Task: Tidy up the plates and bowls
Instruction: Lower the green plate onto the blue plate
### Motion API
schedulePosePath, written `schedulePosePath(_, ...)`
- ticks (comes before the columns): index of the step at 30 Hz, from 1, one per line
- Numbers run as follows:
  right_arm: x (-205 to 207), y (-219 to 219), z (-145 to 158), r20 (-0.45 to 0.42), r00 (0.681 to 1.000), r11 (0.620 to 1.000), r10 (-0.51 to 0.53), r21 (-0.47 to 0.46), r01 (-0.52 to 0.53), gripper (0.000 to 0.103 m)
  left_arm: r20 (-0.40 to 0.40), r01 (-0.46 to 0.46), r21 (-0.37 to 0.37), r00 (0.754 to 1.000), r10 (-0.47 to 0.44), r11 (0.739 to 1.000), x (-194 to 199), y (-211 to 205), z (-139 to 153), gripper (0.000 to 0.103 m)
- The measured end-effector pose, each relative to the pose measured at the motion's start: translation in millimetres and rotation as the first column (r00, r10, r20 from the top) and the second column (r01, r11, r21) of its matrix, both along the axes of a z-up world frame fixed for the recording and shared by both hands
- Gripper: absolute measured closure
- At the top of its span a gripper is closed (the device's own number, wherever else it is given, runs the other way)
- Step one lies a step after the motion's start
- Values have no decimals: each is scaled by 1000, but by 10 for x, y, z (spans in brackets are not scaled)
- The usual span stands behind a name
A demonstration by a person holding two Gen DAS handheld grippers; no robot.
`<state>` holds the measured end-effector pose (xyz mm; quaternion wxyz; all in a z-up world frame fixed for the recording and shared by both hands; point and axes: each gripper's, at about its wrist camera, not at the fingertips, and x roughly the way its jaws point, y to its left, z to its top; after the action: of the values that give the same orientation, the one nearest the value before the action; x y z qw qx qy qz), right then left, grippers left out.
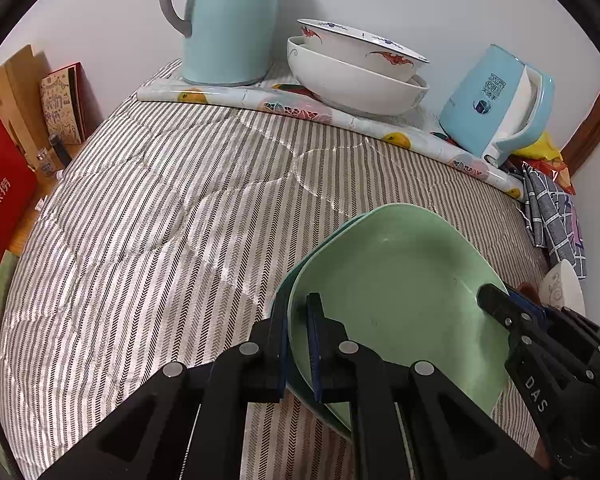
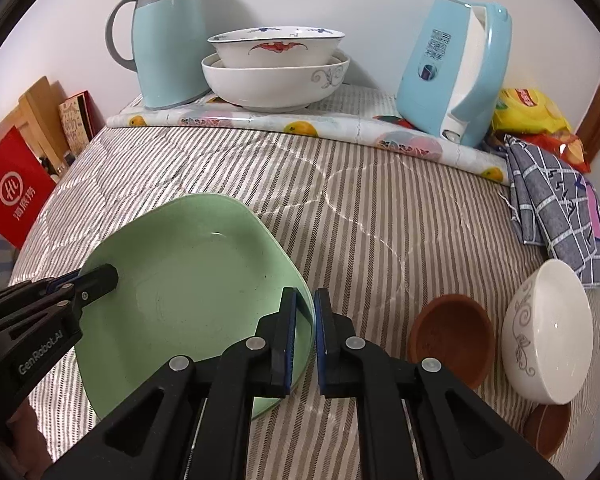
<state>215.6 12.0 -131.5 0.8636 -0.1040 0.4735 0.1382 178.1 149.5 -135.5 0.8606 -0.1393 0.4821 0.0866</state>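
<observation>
A pale green plate lies low over the striped quilt, and the rim of a darker green plate shows under it in the left wrist view. My left gripper is shut on the plates' left rim. On the opposite rim, my right gripper is shut, with the edge between its pads. Two white bowls stand nested at the back. To the right of the plate, a brown bowl sits beside a tilted white bowl that leans on another brown bowl.
A mint thermos jug and a blue kettle flank the nested bowls on a fruit-print mat. A checked cloth and snack bags lie at the right edge. A red box stands off the left edge.
</observation>
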Motion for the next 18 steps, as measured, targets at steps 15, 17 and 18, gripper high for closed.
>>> schedulePosePath(15, -6, 30, -66, 4, 1000, 999, 27, -16, -27, 89, 4, 11, -63, 1000, -11, 998, -71, 26, -21, 89)
schedulePosePath(17, -15, 24, -66, 1, 1000, 1000, 24, -15, -24, 88, 5, 20, -64, 1000, -19, 998, -81, 9, -13, 86)
schedulePosePath(18, -24, 19, -64, -1, 1000, 1000, 23, -15, -23, 86, 5, 21, -60, 1000, -21, 998, -84, -2, -9, 85)
